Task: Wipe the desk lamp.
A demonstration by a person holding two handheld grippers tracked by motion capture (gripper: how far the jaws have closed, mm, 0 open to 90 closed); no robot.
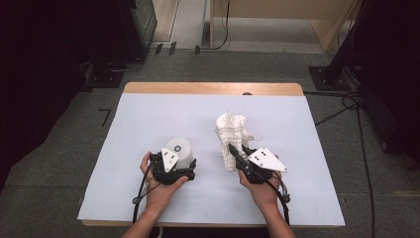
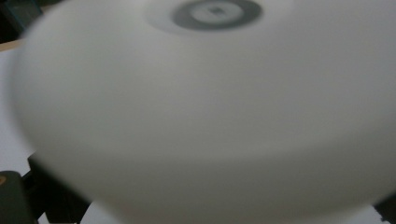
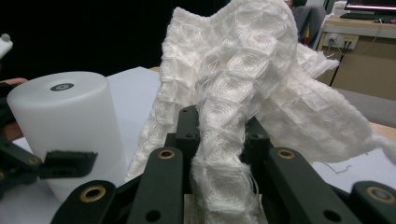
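Observation:
A white upright cylinder [image 1: 179, 150] with a small grey ring on its top stands on the white table cover [image 1: 148, 114] at the near left. My left gripper [image 1: 173, 163] straddles its base with wide jaws; one pad [image 3: 70, 163] sits beside its wall, and I see no squeeze. Seen from the left gripper, the blurred cylinder [image 2: 205, 116] is very close. My right gripper [image 1: 232, 148] is shut on a white woven cloth [image 1: 230, 129], which stands up in a crumpled peak. Up close, the cloth [image 3: 243, 70] is pinched between the jaws of the right gripper [image 3: 219, 126], next to the cylinder [image 3: 65, 116].
The table's wooden far edge [image 1: 213, 88] borders grey carpet. Dark equipment stands at the left and right, with cables on the floor at the right [image 1: 346, 101]. A wooden desk [image 1: 277, 20] stands behind.

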